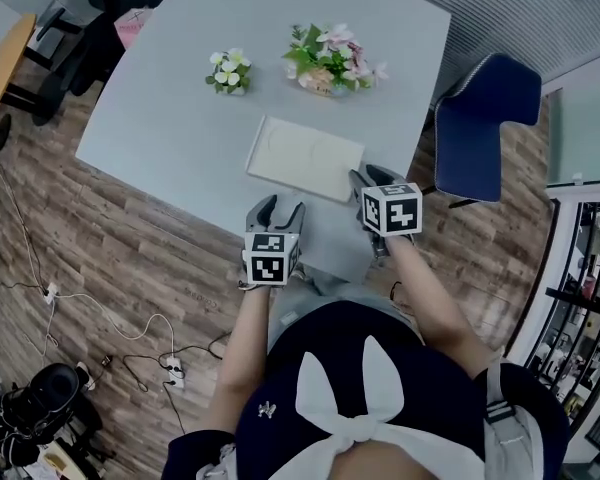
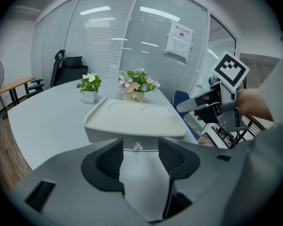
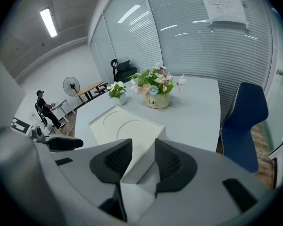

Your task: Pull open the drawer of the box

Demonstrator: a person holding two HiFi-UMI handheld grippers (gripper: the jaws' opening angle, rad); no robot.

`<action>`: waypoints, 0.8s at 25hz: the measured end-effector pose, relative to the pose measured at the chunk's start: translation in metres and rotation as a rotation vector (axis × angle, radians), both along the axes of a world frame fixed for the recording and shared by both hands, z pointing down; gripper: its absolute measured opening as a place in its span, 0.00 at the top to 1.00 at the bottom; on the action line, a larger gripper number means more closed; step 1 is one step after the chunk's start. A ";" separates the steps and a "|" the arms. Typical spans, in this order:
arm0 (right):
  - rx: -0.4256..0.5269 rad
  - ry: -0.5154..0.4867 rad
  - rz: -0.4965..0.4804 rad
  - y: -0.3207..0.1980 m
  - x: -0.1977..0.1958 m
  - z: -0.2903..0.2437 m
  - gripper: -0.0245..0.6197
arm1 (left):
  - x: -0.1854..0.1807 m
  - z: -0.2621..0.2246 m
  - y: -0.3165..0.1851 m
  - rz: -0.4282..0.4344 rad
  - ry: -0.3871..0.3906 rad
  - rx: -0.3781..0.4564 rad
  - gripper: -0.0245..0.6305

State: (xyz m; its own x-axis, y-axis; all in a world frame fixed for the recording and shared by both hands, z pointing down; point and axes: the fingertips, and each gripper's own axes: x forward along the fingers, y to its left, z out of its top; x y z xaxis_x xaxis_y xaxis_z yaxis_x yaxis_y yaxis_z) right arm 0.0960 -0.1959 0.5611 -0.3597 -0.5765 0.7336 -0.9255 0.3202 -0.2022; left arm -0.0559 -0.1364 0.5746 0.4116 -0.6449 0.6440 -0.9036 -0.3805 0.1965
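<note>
A flat white box [image 1: 305,158] lies on the grey table [image 1: 170,98], its drawer front facing me. In the left gripper view the drawer's small clear knob [image 2: 137,146] shows under the box [image 2: 137,119] lid. My left gripper [image 2: 140,157] is open, its pads on either side of the line to the knob and a little short of it. In the head view the left gripper [image 1: 278,208] sits at the table's near edge. My right gripper [image 3: 137,161] straddles the box's [image 3: 127,126] near right corner, and the white corner fills the gap between the pads. In the head view, the right gripper [image 1: 365,181] sits at that corner.
Two flower pots stand behind the box: a small white one [image 1: 229,72] and a larger bouquet [image 1: 330,63]. A blue chair [image 1: 485,128] stands to the table's right. Cables and a power strip [image 1: 170,373] lie on the wooden floor at left. A person [image 3: 41,105] stands far off.
</note>
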 end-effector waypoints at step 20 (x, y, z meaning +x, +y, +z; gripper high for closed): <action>-0.134 0.035 0.027 -0.009 -0.004 0.029 0.76 | 0.006 0.042 -0.013 0.012 -0.041 -0.057 0.60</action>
State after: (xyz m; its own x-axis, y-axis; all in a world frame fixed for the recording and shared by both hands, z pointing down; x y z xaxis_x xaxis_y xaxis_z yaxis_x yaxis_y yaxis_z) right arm 0.0925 -0.2047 0.5898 -0.3185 -0.4818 0.8164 -0.9406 0.2677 -0.2090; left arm -0.0500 -0.1489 0.6166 0.3914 -0.6022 0.6958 -0.9069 -0.3805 0.1809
